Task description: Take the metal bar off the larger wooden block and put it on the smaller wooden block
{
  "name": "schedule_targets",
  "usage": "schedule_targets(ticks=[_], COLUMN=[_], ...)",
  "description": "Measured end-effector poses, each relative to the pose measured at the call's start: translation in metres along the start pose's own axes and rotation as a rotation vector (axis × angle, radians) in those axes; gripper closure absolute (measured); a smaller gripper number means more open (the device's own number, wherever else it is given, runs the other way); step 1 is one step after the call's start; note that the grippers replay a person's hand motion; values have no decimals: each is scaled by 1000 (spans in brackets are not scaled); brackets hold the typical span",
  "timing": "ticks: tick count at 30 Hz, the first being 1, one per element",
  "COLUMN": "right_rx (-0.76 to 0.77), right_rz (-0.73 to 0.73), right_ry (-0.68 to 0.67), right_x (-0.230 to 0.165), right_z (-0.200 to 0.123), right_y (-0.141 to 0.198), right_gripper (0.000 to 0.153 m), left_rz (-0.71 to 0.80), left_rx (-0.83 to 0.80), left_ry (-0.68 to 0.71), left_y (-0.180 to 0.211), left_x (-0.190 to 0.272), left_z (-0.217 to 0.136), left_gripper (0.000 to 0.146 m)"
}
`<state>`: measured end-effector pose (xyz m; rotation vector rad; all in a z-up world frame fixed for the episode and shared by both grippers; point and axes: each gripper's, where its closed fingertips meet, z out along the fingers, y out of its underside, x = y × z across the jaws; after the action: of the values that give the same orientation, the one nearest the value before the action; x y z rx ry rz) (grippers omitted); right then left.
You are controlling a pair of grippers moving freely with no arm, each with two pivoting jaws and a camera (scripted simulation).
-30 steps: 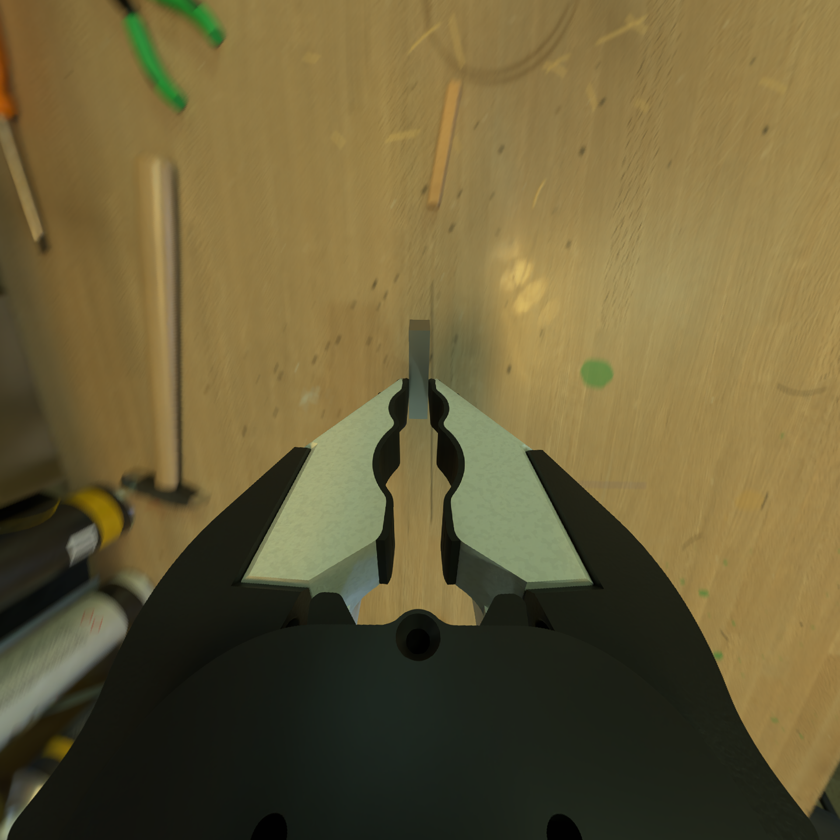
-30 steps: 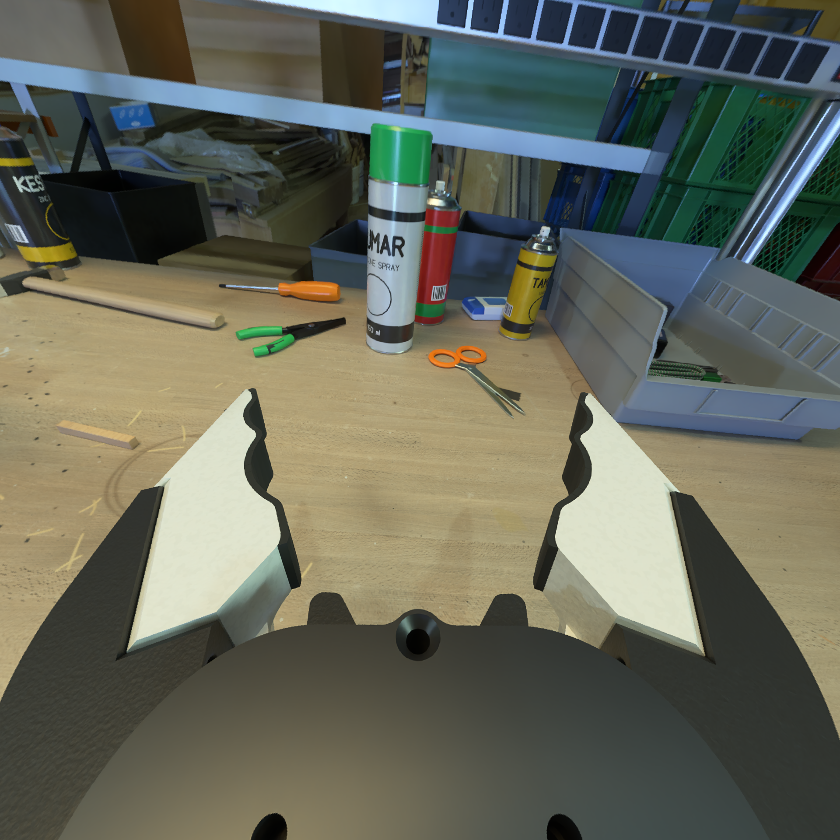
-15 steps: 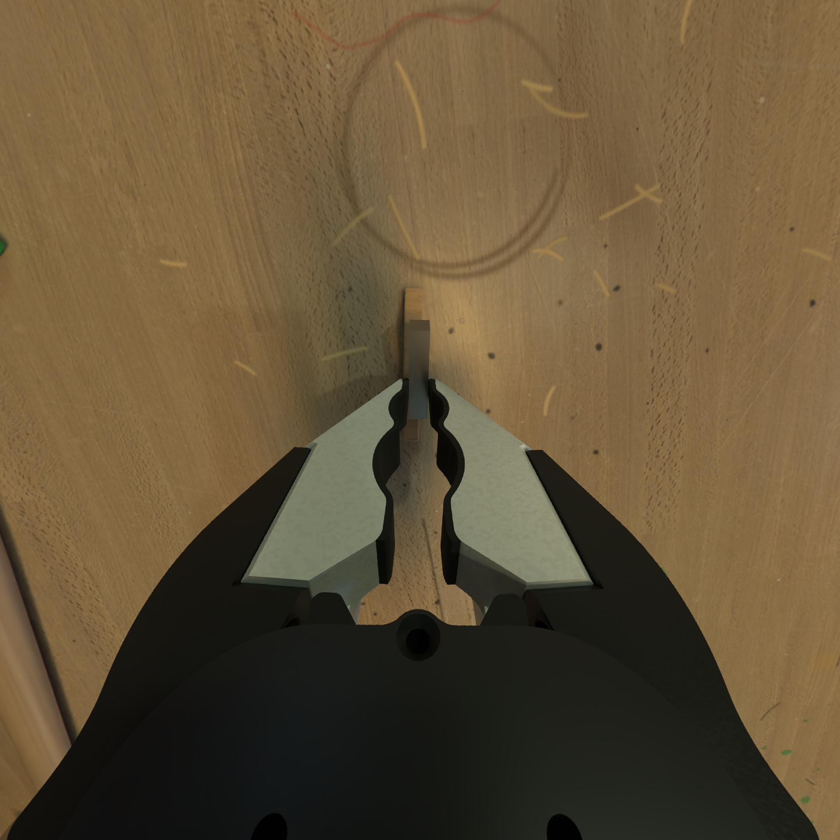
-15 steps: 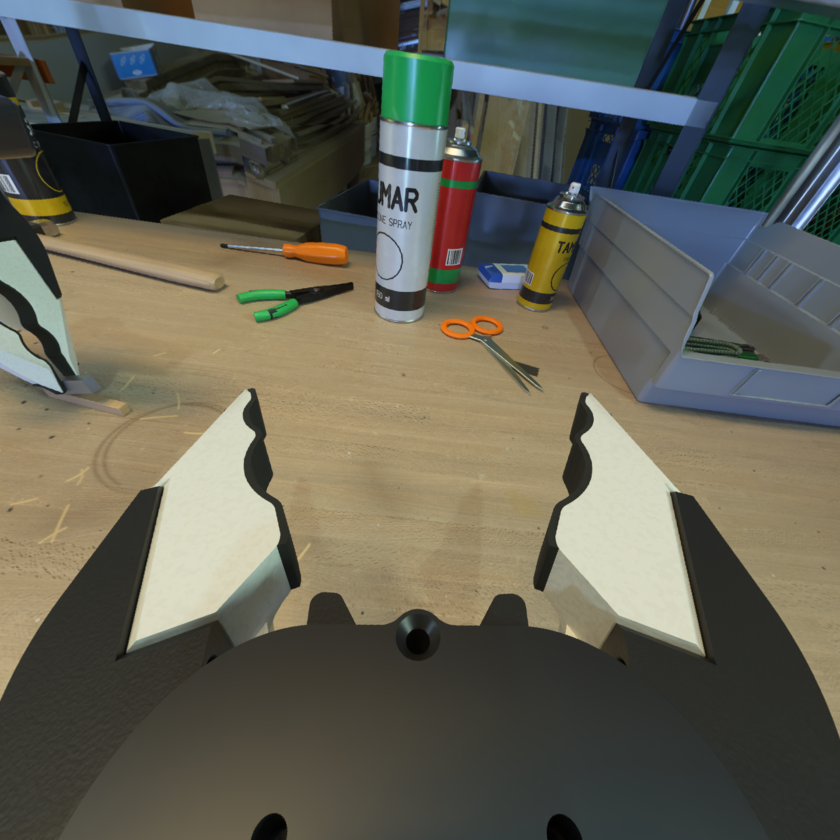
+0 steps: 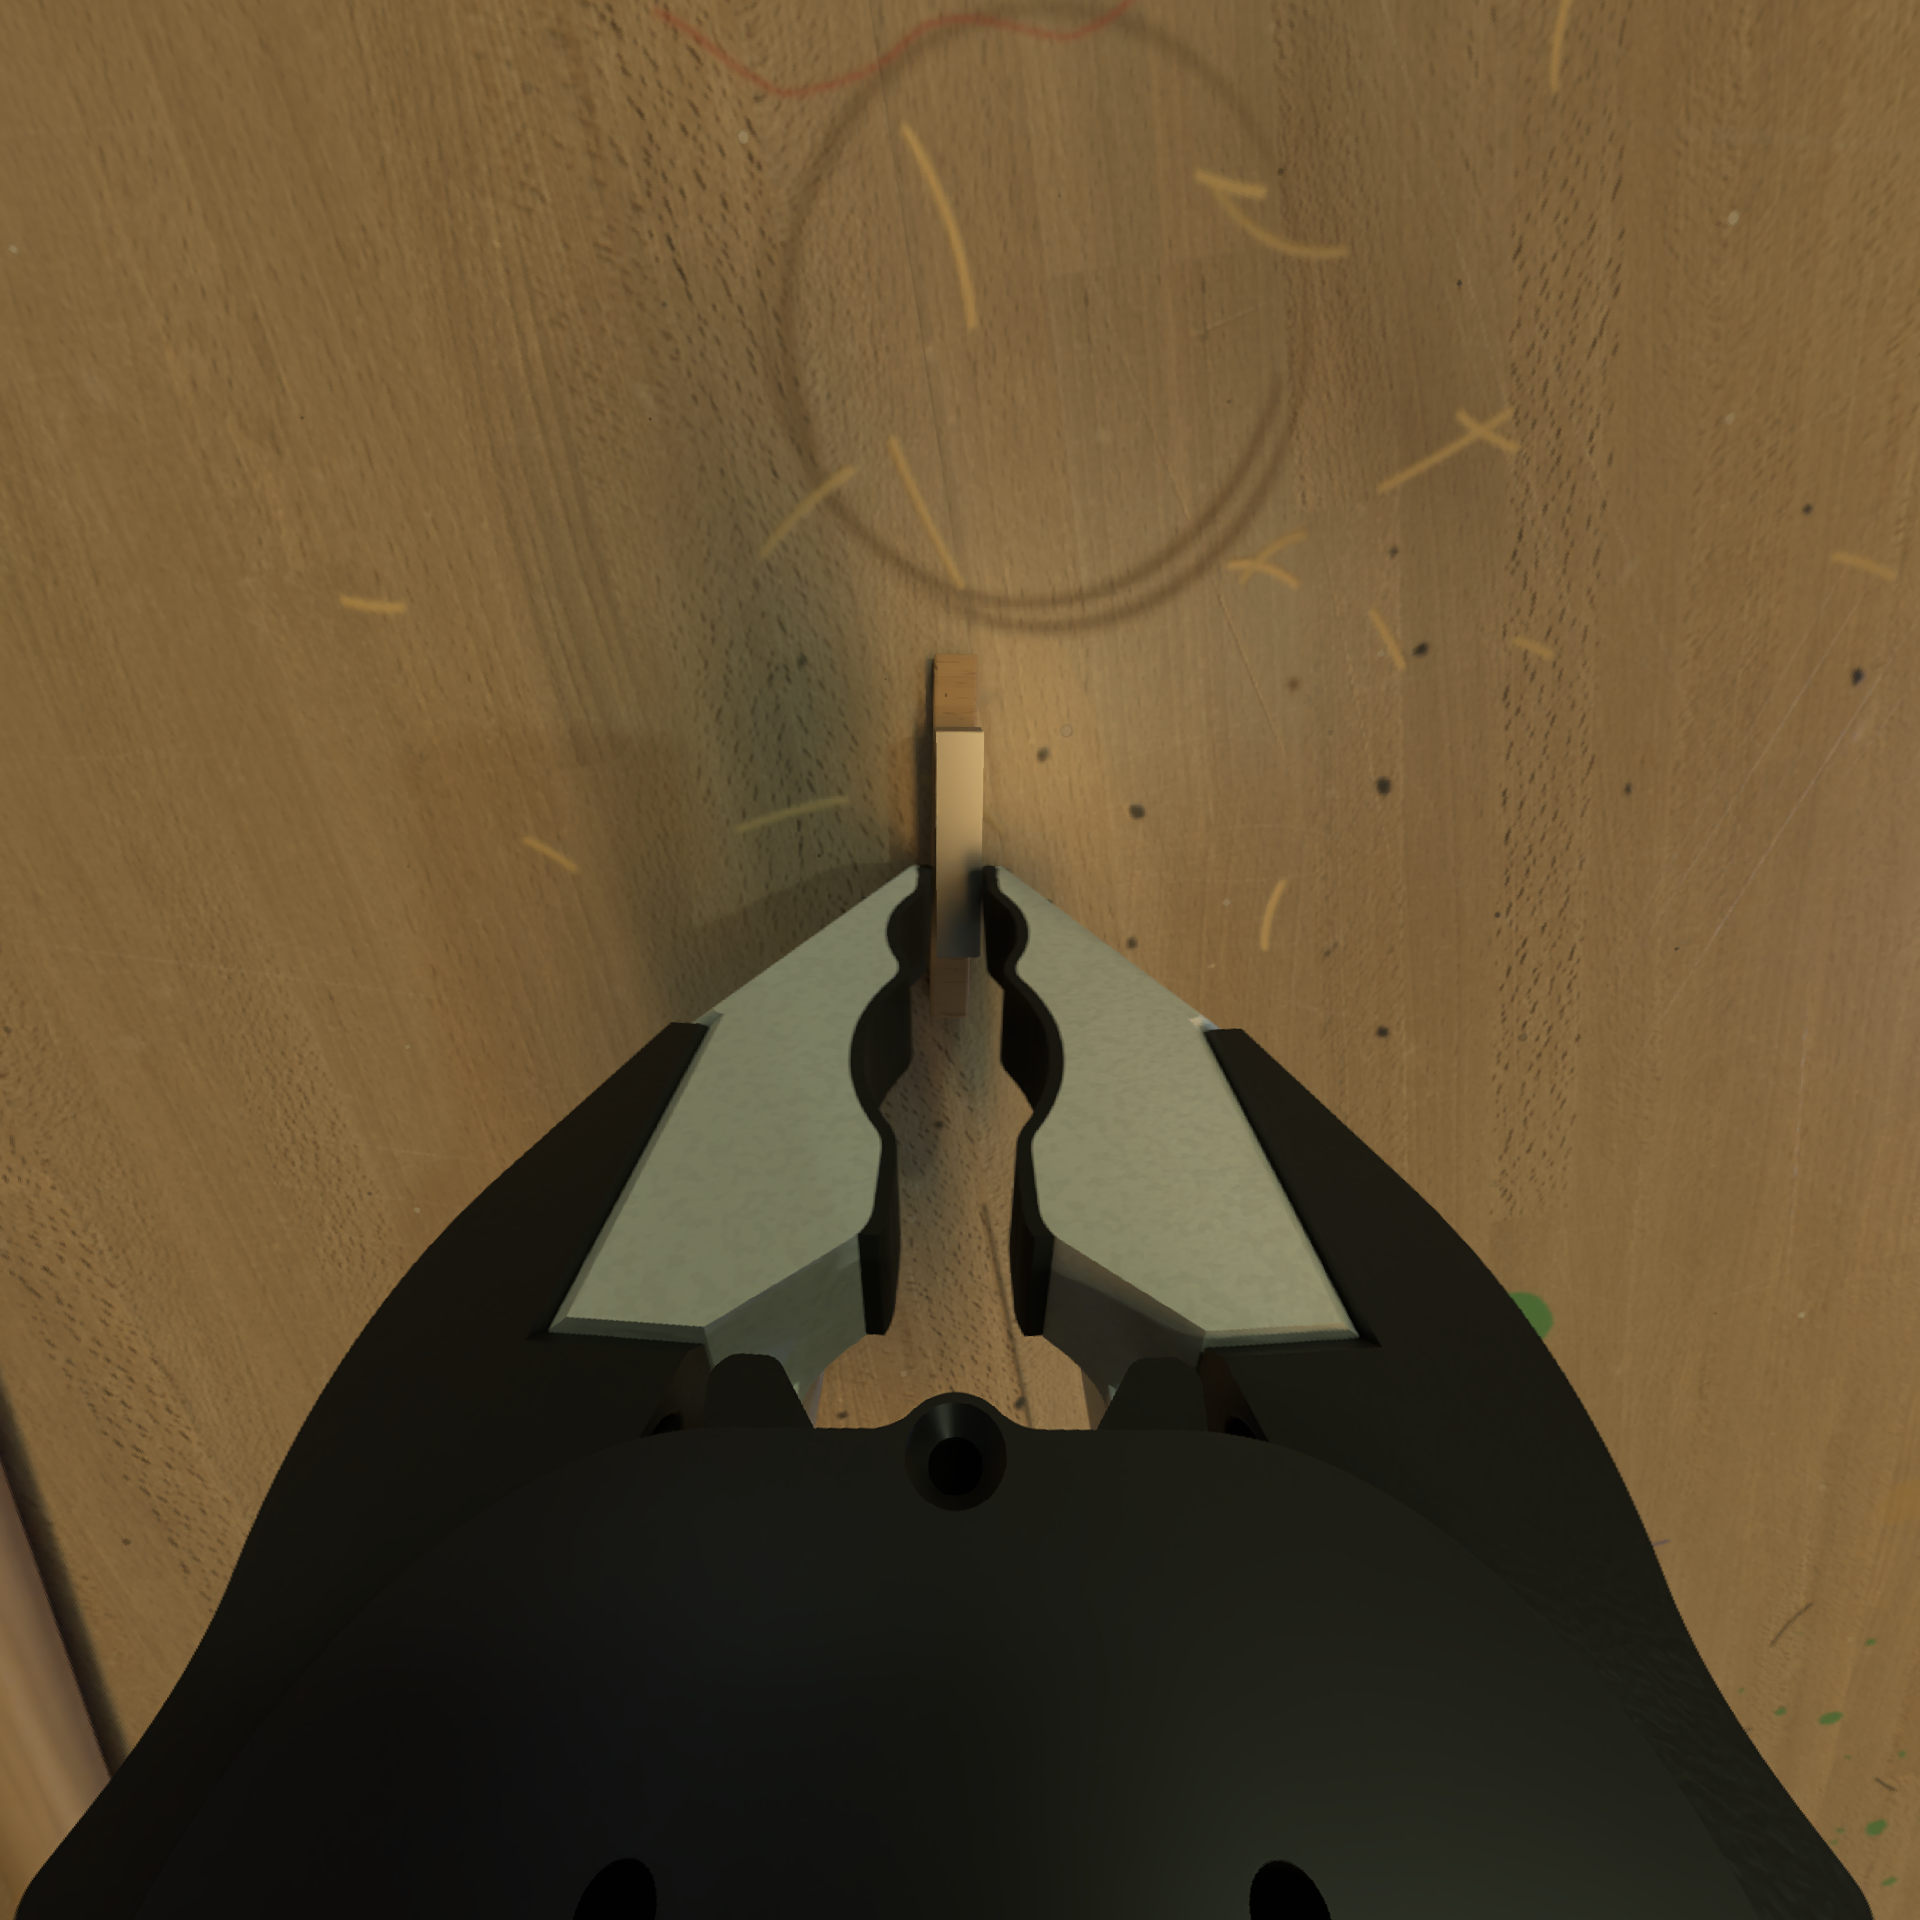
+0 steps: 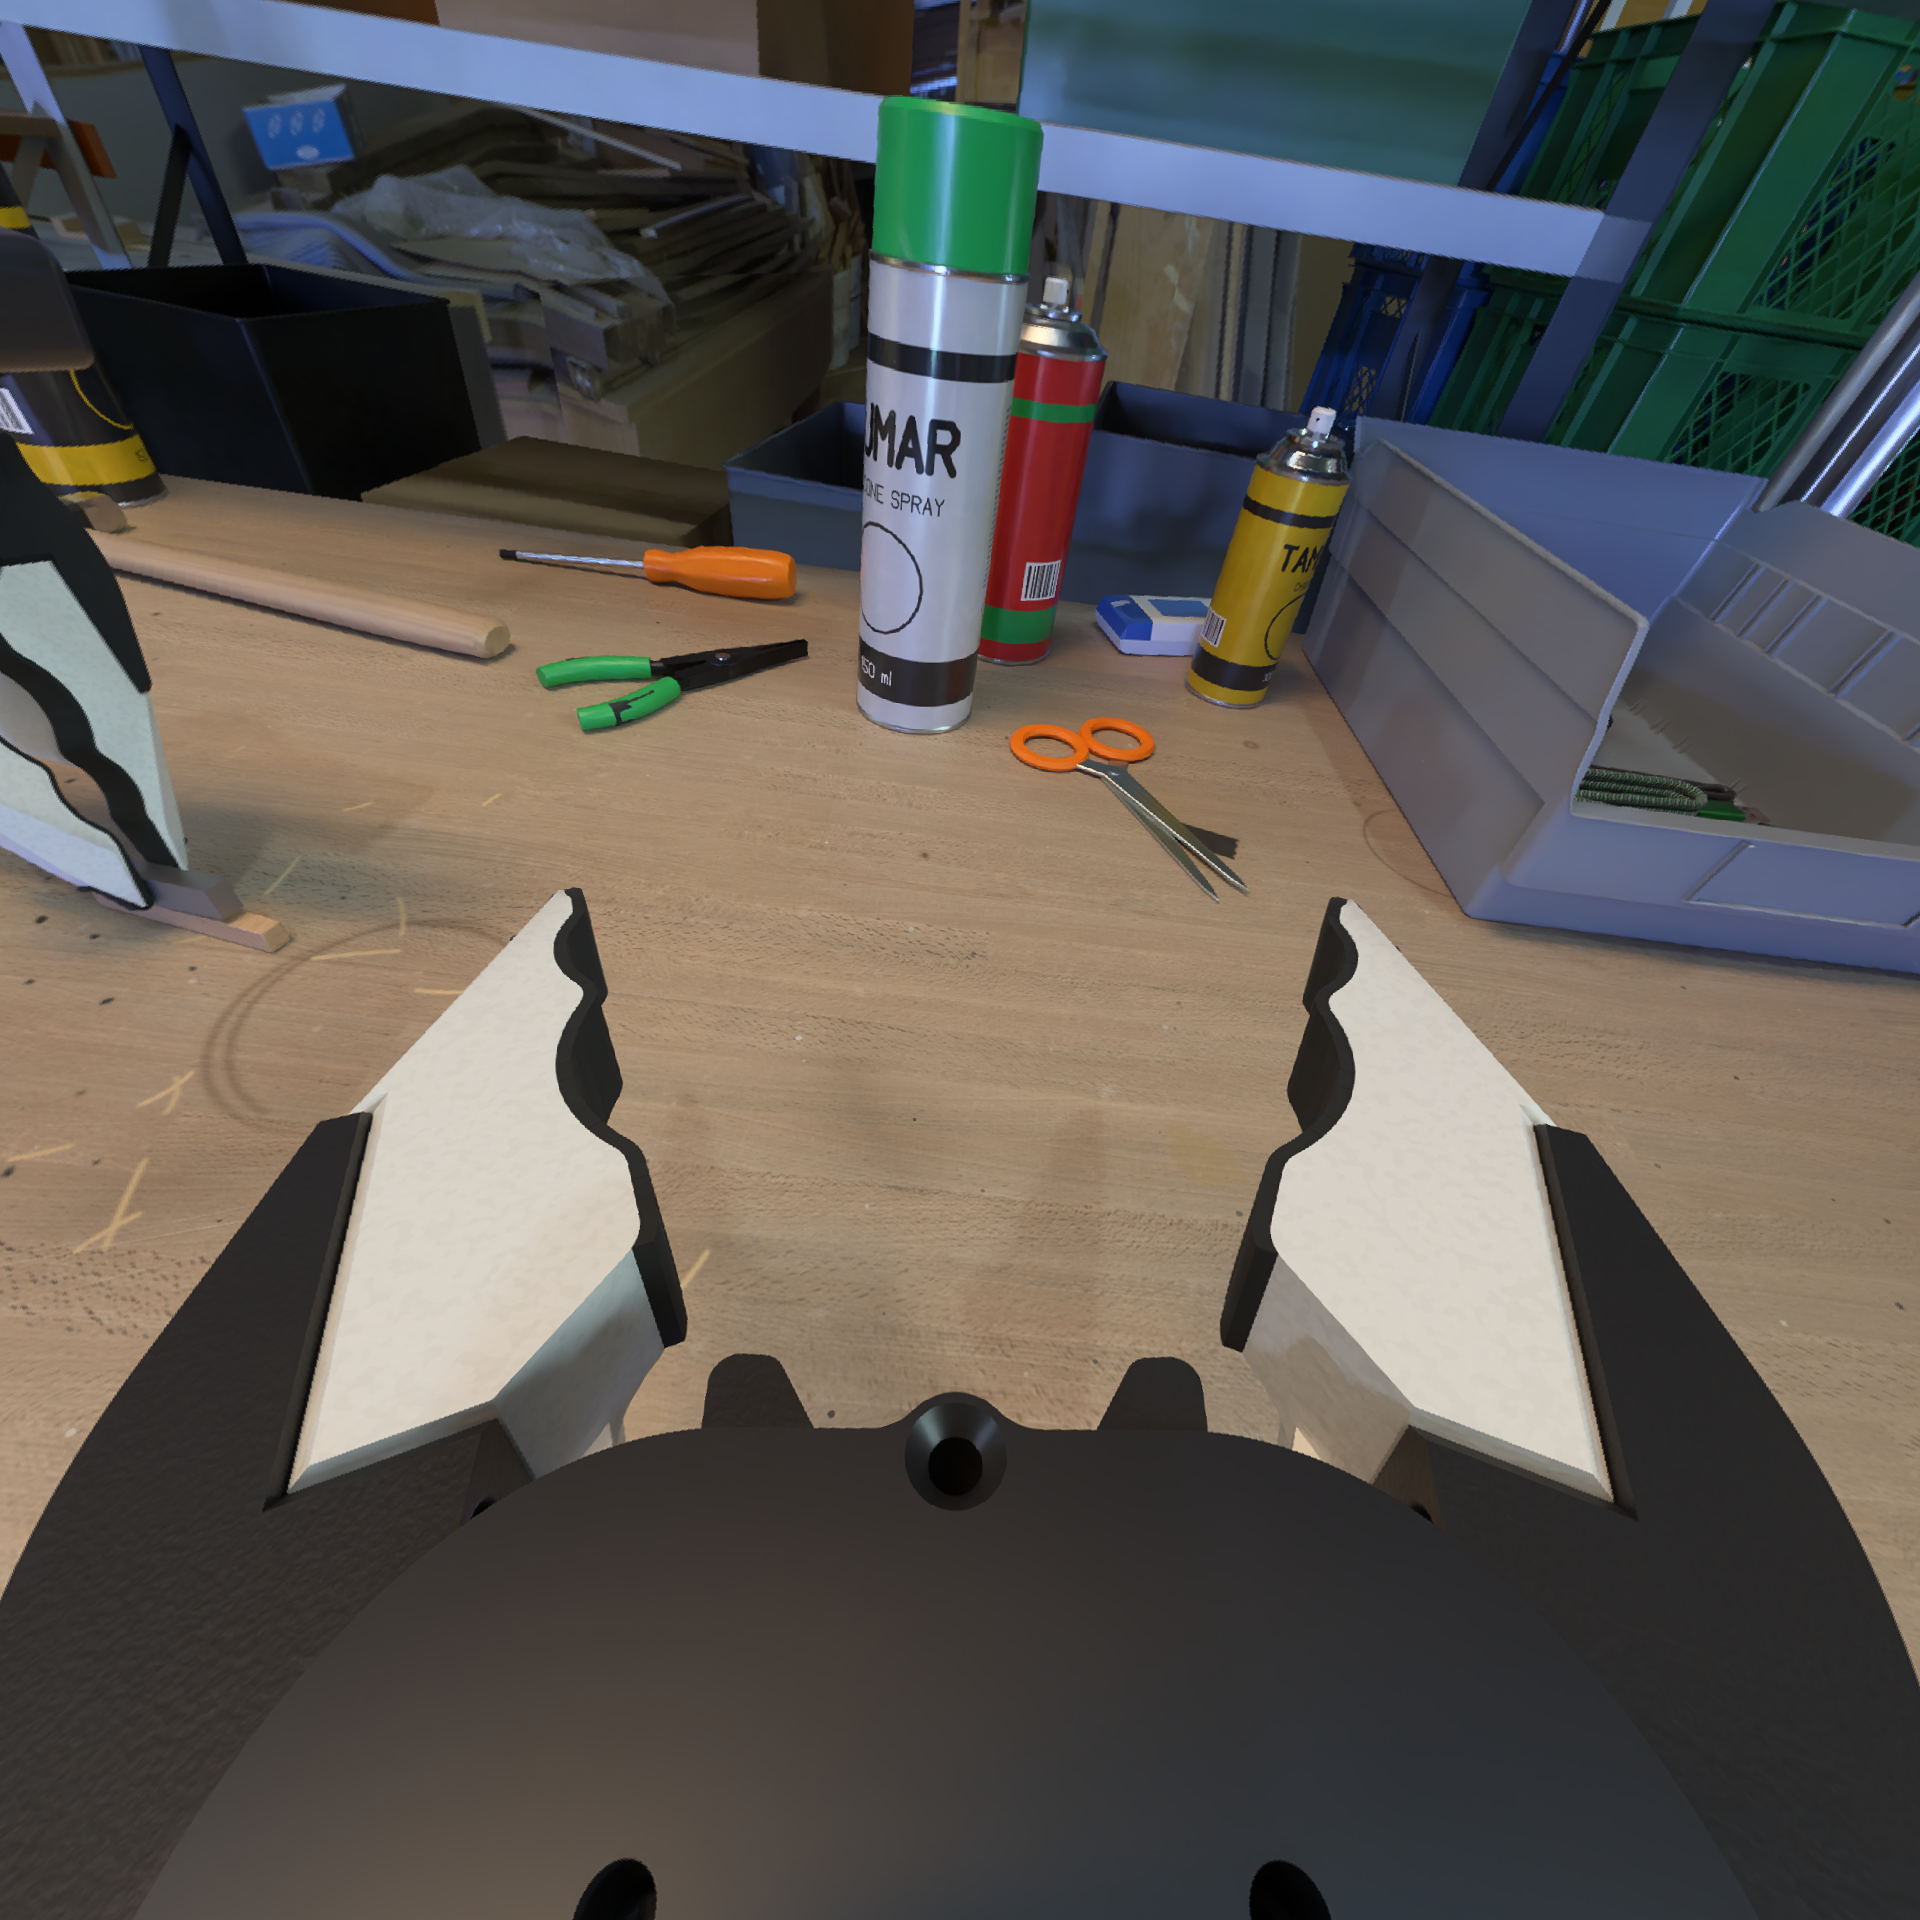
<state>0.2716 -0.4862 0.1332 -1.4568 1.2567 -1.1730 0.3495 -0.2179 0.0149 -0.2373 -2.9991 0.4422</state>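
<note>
In the left wrist view my left gripper [image 5: 954, 883] points down at the workbench and is shut on the grey metal bar [image 5: 958, 810]. The bar lies lengthwise over the thin smaller wooden block [image 5: 954, 688], whose ends show beyond the bar at both ends. In the right wrist view the left gripper [image 6: 135, 883] is at the far left, with the metal bar [image 6: 197, 888] resting on the smaller wooden block [image 6: 255, 928]. My right gripper [image 6: 956, 902] is open and empty above bare bench. The larger wooden block is not in view.
Behind the right gripper lie green-handled pliers [image 6: 644, 681], an orange screwdriver [image 6: 717, 571], a wooden hammer handle [image 6: 312, 608] and orange scissors [image 6: 1122, 779]. Three spray cans stand there, the tallest green-capped [image 6: 935, 436]. Grey bins [image 6: 1558, 675] stand at the right.
One second ago the left gripper was carrying the bar across the bench; now it holds it low over the small block, touching it. The right gripper has moved slightly forward, still open.
</note>
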Motion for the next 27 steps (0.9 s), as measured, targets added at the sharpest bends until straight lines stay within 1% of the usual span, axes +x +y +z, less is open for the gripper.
schedule_targets(ticks=[3, 5, 8, 11, 14, 17, 21, 27], right_rx=[3, 5, 9, 12, 18, 21, 21, 22], right_rz=[-1, -2, -5, -6, 1, 7, 2, 0], right_ry=[2, 3, 4, 6, 5, -2, -7, 3], right_x=[0, 0, 0, 2, 2, 0, -3, 0], right_z=[-1, -2, -4, -7, -9, -8, -8, -11], right_y=[-2, -3, -5, -5, -6, -6, -6, -8], right_gripper=[19, 19, 19, 19, 19, 19, 19, 19], left_rz=[12, 17, 12, -29, -80, -83, -52, -48], left_rx=[5, 26, 60, 85, 75, 13, -42, -74], left_ry=[-11, -18, -57, -95, -96, -84, -58, -52], left_y=[1, 2, 11, 33, 57, 71, 73, 79], left_x=[-2, -2, -6, -14, -18, -16, -11, -13], left_z=[-2, -8, -31, -57, -67, -61, -48, -35], left_gripper=[115, 111, 108, 107, 108, 109, 111, 125])
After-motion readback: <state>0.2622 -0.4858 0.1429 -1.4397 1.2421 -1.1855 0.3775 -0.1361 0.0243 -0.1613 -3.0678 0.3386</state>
